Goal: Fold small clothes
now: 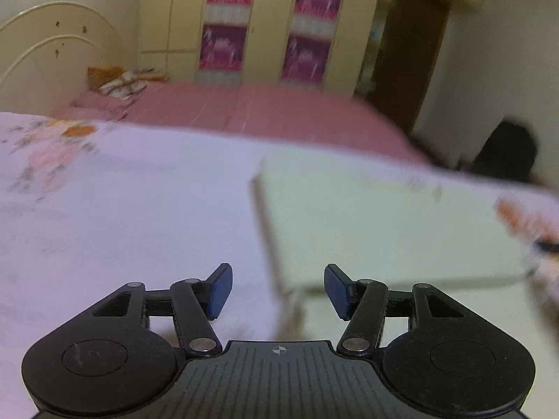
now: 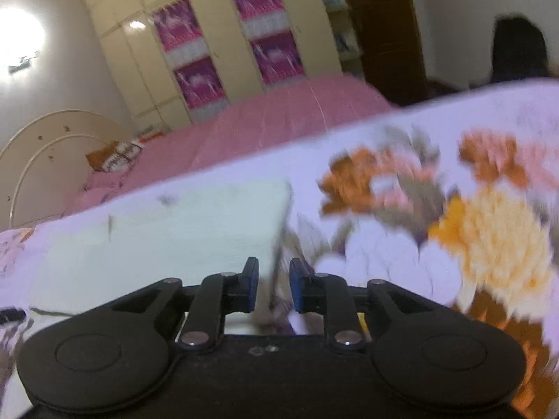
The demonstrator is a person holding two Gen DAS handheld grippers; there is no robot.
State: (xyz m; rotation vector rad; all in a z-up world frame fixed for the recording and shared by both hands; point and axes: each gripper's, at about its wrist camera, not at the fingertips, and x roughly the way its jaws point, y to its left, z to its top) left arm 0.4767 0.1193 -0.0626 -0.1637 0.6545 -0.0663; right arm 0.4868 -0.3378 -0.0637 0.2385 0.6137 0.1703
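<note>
A pale greenish-white garment (image 1: pixel 384 227) lies flat and folded into a rectangle on a white sheet printed with flowers (image 1: pixel 104 227). My left gripper (image 1: pixel 278 291) hovers over the garment's near left corner, open wide, with nothing between its pads. In the right wrist view the same garment (image 2: pixel 167 230) fills the left half. Its right edge runs down into the narrow gap of my right gripper (image 2: pixel 274 286). Those pads stand a little apart and do not press on the cloth. Both views are blurred.
The flowered sheet (image 2: pixel 489 244) spreads to the right of the garment. Behind it lies a pink bed (image 1: pixel 262 111) with a pillow (image 1: pixel 118 82) and a cream headboard (image 1: pixel 45 52). A wardrobe (image 1: pixel 265 24) lines the back wall. A dark shape (image 1: pixel 506 153) sits at the far right.
</note>
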